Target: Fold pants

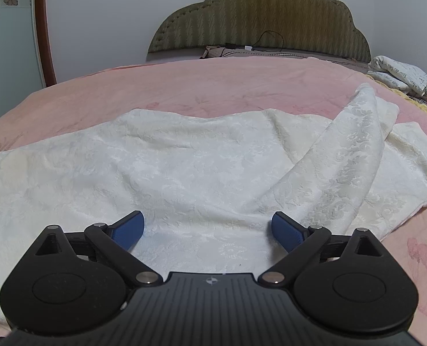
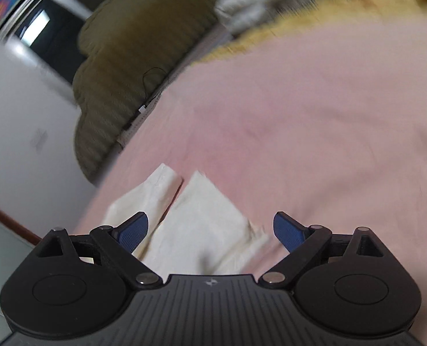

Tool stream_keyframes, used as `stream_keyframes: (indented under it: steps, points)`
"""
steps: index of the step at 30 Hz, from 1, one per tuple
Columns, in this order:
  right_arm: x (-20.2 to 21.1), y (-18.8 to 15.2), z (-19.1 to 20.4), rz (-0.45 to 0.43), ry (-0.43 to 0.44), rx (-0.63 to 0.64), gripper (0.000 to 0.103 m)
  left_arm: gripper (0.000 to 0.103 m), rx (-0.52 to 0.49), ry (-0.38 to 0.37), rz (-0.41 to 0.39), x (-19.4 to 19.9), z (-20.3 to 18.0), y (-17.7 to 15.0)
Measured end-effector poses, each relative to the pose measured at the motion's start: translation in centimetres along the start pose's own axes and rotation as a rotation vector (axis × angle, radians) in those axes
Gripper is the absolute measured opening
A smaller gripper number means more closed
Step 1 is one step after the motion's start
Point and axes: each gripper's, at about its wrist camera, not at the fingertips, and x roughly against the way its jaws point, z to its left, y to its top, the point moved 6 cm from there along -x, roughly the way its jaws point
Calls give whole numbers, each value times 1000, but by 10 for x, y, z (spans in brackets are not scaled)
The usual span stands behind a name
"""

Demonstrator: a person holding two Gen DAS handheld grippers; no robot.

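Cream-white patterned pants (image 1: pixel 184 167) lie spread across a pink bedspread (image 1: pixel 184 86), with one leg folded over at the right into a raised ridge (image 1: pixel 354 144). My left gripper (image 1: pixel 207 227) hovers just over the near part of the cloth, open, its blue pads wide apart with nothing between them. The right wrist view is blurred and tilted. There the two leg ends of the pants (image 2: pixel 196 219) lie on the pink bedspread (image 2: pixel 314 144) just in front of my right gripper (image 2: pixel 210 227), which stands open and holds nothing.
An olive padded headboard (image 1: pixel 265 17) backs the bed, with a black cable and a small white plug (image 1: pixel 248 47) along its base. Folded printed bedding (image 1: pixel 400 75) lies at the far right. A brown wooden frame (image 1: pixel 42 28) stands against the wall at left.
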Motion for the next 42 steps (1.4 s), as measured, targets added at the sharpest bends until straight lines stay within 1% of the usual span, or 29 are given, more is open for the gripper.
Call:
stream_keyframes:
  steps: [1, 3, 4, 6, 9, 11, 13, 14, 15, 18, 20, 21, 22, 24, 25, 26, 27, 28, 29, 30, 31, 32, 33, 34, 35, 36, 39, 40, 42]
  points:
    - [4, -7, -6, 22, 23, -32, 94, 97, 0, 1, 0, 0, 0, 0]
    - [7, -18, -1, 53, 28, 4, 94, 97, 0, 1, 0, 0, 0, 0]
    - [3, -26, 5, 91, 40, 22, 94, 98, 0, 1, 0, 0, 0, 0]
    - [-8, -38, 16, 146, 85, 46, 96, 98, 1, 1, 1, 0, 0, 0]
    - [-21, -34, 23, 87, 78, 94, 96, 99, 4, 1, 1, 0, 1, 0]
    - [-29, -24, 24, 30, 74, 105, 91, 100, 6, 4, 3, -1, 1, 0]
    - [-34, -18, 19, -8, 22, 111, 56, 101, 9, 4, 4, -2, 2, 0]
    - [-34, -16, 12, -14, 4, 93, 14, 101, 9, 5, 4, -2, 3, 0]
    - [-32, -14, 3, -15, 10, 75, 8, 101, 9, 5, 4, -2, 2, 0]
    - [-26, -13, -5, -39, -1, 108, 8, 101, 8, 6, 5, -2, 2, 0]
    - [-19, -10, 1, -64, -19, 167, 8, 101, 8, 7, 5, -2, 3, 0]
    - [-20, -9, 4, -57, -41, 204, 9, 101, 8, 7, 6, -2, 3, 0]
    - [-26, -9, 6, -19, -81, 235, 9, 101, 10, 7, 6, -2, 2, 0]
    - [-26, -7, 2, 1, -96, 214, 12, 101, 11, 6, 7, -2, 3, 0]
    - [-21, -5, 2, -19, -109, 198, 14, 102, 11, 7, 7, -2, 3, 0]
    - [-15, -3, 5, -66, -137, 215, 21, 102, 11, 7, 7, -2, 3, 0]
    - [-7, -2, 12, -143, -197, 260, 26, 102, 11, 7, 7, -2, 3, 0]
    - [0, -2, 21, -224, -258, 333, 27, 102, 11, 7, 7, -2, 3, 0]
    - [6, -4, 32, -284, -285, 412, 30, 102, 11, 7, 7, -2, 3, 0]
    - [7, -7, 43, -314, -279, 477, 32, 102, 11, 7, 7, -2, 3, 0]
    - [3, -12, 54, -304, -239, 516, 35, 102, 12, 6, 7, -2, 3, 0]
    - [-5, -17, 62, -251, -183, 531, 52, 102, 11, 7, 7, -2, 3, 0]
    - [-17, -21, 65, -167, -123, 524, 74, 102, 11, 7, 7, -2, 3, 0]
    - [-30, -26, 64, -82, -82, 495, 79, 102, 12, 6, 7, -2, 3, 0]
    - [-40, -28, 59, -23, -80, 465, 78, 102, 12, 6, 7, -2, 3, 0]
    - [-46, -27, 51, -6, -101, 437, 77, 102, 11, 7, 8, -2, 3, 0]
    - [-40, -19, 54, -130, -129, 356, 80, 102, 11, 7, 8, -2, 3, 0]
    - [-41, -20, 65, -135, -85, 345, 80, 102, 12, 7, 8, -2, 3, 0]
    - [-58, -27, 88, -16, 81, 329, 84, 102, 12, 7, 8, -2, 3, 0]
